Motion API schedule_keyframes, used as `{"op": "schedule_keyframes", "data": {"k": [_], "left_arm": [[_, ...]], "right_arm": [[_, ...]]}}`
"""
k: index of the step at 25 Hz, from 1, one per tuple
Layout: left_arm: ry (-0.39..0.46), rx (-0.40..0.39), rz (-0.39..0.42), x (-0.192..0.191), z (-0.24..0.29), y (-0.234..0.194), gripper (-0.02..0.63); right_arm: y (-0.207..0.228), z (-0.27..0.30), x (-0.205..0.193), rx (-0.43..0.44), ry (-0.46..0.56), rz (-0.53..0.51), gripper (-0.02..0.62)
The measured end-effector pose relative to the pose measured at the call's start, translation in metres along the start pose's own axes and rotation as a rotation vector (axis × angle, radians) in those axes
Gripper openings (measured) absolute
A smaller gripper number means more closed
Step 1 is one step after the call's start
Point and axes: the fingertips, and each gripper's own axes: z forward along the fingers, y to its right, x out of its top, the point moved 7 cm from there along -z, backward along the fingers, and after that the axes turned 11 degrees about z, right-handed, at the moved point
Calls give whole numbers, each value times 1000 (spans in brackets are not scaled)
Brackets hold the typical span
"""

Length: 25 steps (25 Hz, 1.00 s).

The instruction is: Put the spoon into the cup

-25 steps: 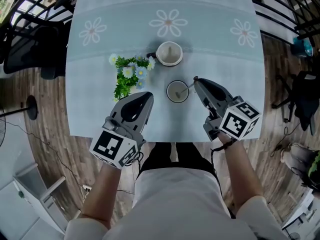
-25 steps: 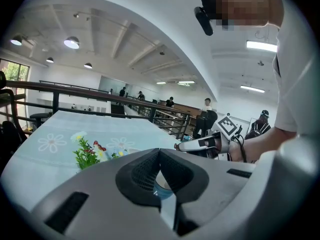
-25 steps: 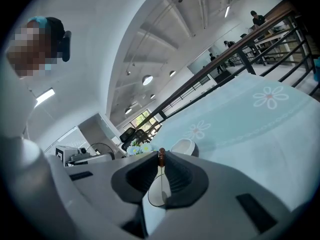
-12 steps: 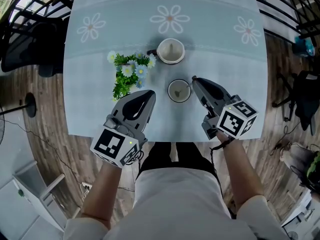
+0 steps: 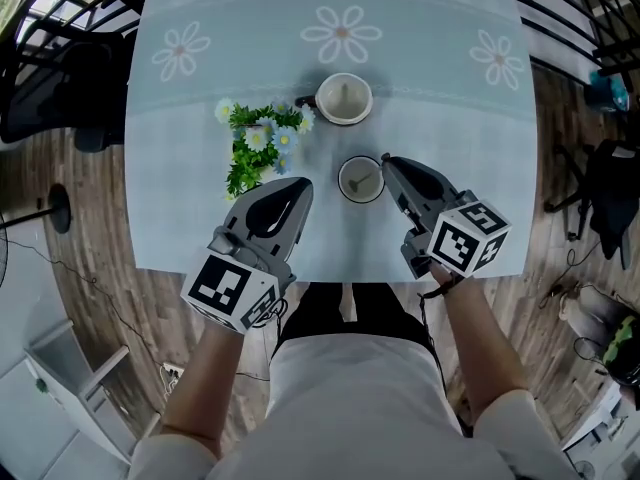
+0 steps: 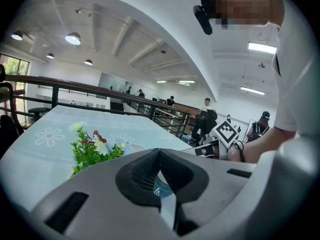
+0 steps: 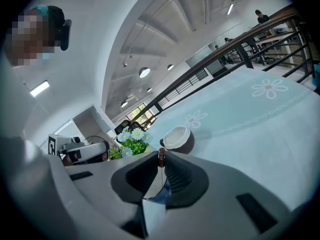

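A small white-lined cup [image 5: 360, 179] stands on the pale blue tablecloth [image 5: 460, 128], near the table's front. My right gripper [image 5: 385, 161] has its tip at the cup's right rim and is shut on the spoon. In the right gripper view the spoon's [image 7: 161, 160] brown handle end is pinched between the jaws of the right gripper [image 7: 161, 153]. The cup itself is hidden under them. My left gripper [image 5: 298, 184] hovers left of the cup, shut and holding nothing. Its closed jaws fill the bottom of the left gripper [image 6: 159, 153] view.
A brown mug [image 5: 345, 99] with a white inside stands behind the cup, also showing as the mug [image 7: 177, 139] in the right gripper view. A bunch of artificial flowers [image 5: 258, 143] lies to the left. Black railings and a chair [image 5: 60, 88] flank the table.
My right gripper has drawn closer to the cup, and the slanting spoon seen earlier now shows less over the cup. The left gripper stays put.
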Motion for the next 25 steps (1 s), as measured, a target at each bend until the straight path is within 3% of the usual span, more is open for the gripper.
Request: {"op": "schedule_keyframes", "data": {"k": [17,25], "left_arm": [[15,-5,21,6,-8,6,21],[32,1,47,20,-21,14,21]], "right_arm": [[0,-3,-2,-60,-18,7,57],[-7,-24,10,-70,35,4,101]]}}
